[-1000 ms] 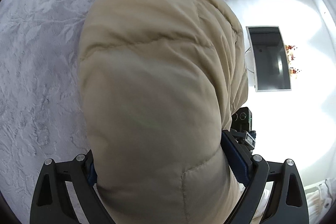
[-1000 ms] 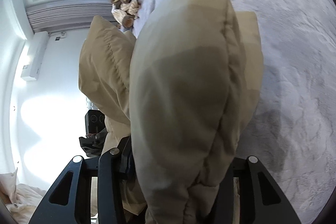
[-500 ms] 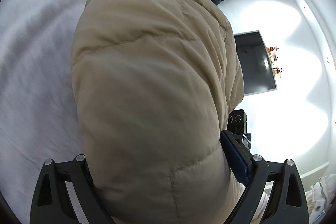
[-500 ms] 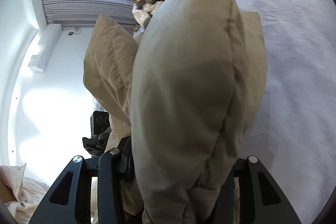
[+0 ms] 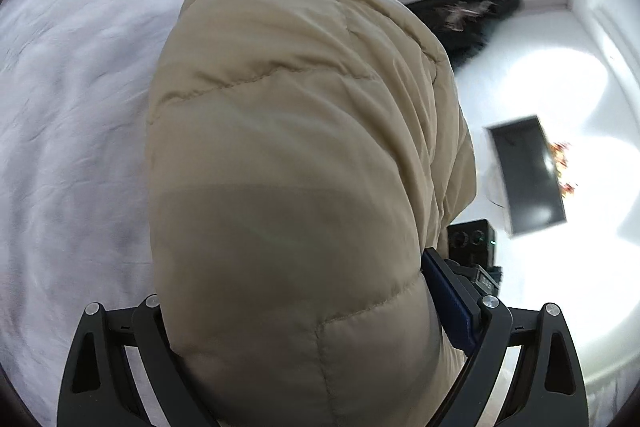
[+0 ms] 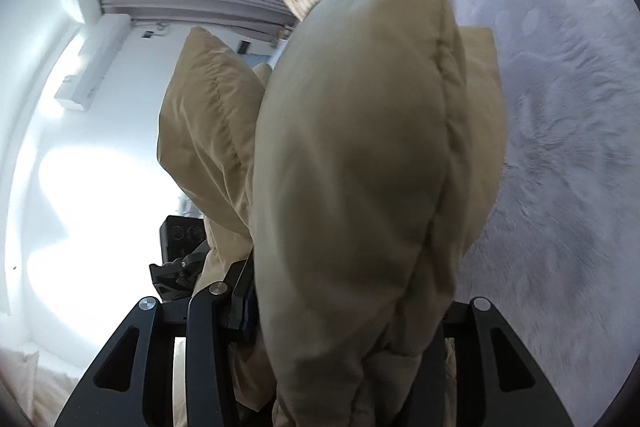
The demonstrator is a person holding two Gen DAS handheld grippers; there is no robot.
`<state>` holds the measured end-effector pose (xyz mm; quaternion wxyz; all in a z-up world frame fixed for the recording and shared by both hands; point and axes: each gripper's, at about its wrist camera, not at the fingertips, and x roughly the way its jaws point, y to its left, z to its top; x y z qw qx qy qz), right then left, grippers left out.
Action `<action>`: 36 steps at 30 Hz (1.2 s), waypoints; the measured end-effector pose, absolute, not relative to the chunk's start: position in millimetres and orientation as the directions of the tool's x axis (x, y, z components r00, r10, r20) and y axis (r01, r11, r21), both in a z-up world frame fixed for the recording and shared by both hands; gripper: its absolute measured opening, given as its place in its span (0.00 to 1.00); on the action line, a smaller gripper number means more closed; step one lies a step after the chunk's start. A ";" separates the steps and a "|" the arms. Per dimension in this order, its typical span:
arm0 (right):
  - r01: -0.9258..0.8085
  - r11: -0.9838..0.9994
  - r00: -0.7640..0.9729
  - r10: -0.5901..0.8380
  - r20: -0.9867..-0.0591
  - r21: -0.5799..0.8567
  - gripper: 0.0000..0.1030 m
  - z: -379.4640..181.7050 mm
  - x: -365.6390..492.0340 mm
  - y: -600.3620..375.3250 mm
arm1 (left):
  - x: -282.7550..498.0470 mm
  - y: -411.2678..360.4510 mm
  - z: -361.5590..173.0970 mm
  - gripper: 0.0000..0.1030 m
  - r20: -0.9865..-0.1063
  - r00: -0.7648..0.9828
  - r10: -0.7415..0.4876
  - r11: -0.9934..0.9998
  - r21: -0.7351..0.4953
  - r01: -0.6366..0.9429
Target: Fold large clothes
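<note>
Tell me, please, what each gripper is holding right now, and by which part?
Both are shut on the beige puffer jacket: the left gripper and right gripper each clamp a thick padded fold; which part cannot be told.

the jacket [image 5: 304,155] is plain tan, quilted with stitched seams in the same shade. the bed cover [image 5: 80,115] is pale lilac-grey with a faint raised leafy pattern. the left hand-held gripper [image 5: 304,379] is black with a blue pad and silver screw heads. the wall [image 5: 560,75] is white; the screen [image 5: 526,173] on it is black.
</note>
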<state>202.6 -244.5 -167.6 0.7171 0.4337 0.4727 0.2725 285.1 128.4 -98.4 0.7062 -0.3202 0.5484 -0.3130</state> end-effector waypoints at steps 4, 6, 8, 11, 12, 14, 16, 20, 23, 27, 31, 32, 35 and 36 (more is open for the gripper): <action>0.119 0.532 0.374 0.758 -0.535 0.838 0.50 -205.2 199.3 -238.8 | 283.7 125.8 -135.7 0.92 -0.661 0.189 -0.726 0.680 -0.731 0.056; 0.155 0.536 0.382 0.742 -0.551 0.830 0.56 -208.1 189.6 -248.4 | 279.0 117.1 -136.6 0.94 -0.688 0.207 -0.696 0.712 -0.698 0.077; 0.187 0.563 0.378 0.715 -0.588 0.805 0.57 -204.3 176.9 -255.7 | 280.0 108.8 -133.2 0.95 -0.711 0.214 -0.670 0.738 -0.670 0.085; 0.206 0.641 0.361 0.653 -0.666 0.740 0.58 -186.0 172.7 -255.2 | 286.9 99.0 -123.4 0.97 -0.761 0.230 -0.607 0.792 -0.603 0.096; 0.215 0.662 0.357 0.631 -0.689 0.718 0.58 -178.9 187.5 -257.0 | 288.7 96.3 -119.9 0.97 -0.777 0.233 -0.585 0.809 -0.580 0.098; 0.233 0.704 0.362 0.578 -0.732 0.671 0.58 -160.7 179.8 -264.9 | 290.7 88.6 -115.5 0.97 -0.793 0.241 -0.560 0.826 -0.555 0.094; 0.251 0.750 0.377 0.506 -0.776 0.612 0.57 -141.9 172.4 -262.7 | 293.4 83.2 -110.2 0.97 -0.805 0.246 -0.540 0.840 -0.536 0.089; 0.262 0.790 0.452 0.407 -0.794 0.555 0.22 -96.7 137.2 -265.1 | 292.4 68.2 -104.3 0.97 -0.815 0.251 -0.521 0.851 -0.520 0.078; 0.206 0.809 0.475 0.409 -0.779 0.550 0.20 -69.0 143.0 -243.8 | 291.0 54.6 -101.9 0.97 -0.824 0.256 -0.506 0.860 -0.503 0.082; 0.068 0.868 0.445 0.415 -0.793 0.492 0.20 -51.1 147.2 -201.8 | 288.4 49.9 -99.1 0.97 -0.837 0.267 -0.478 0.877 -0.474 0.081; 0.051 0.895 0.380 0.392 -0.838 0.442 0.20 -69.0 141.8 -182.9 | 258.4 32.5 -90.9 0.97 -0.849 0.274 -0.452 0.890 -0.449 0.079; 0.062 0.898 0.366 0.386 -0.847 0.436 0.20 -75.5 140.0 -183.0 | 256.8 38.2 -89.8 0.97 -0.852 0.275 -0.446 0.893 -0.443 0.077; 0.089 0.914 0.336 0.346 -0.876 0.395 0.19 -95.2 136.4 -188.1 | 252.4 44.7 -78.9 0.97 -0.859 0.292 -0.420 0.905 -0.420 0.065; 0.098 0.915 0.324 0.343 -0.882 0.392 0.16 -102.1 137.1 -190.0 | 251.5 48.6 -76.3 0.97 -0.861 0.299 -0.412 0.908 -0.414 0.060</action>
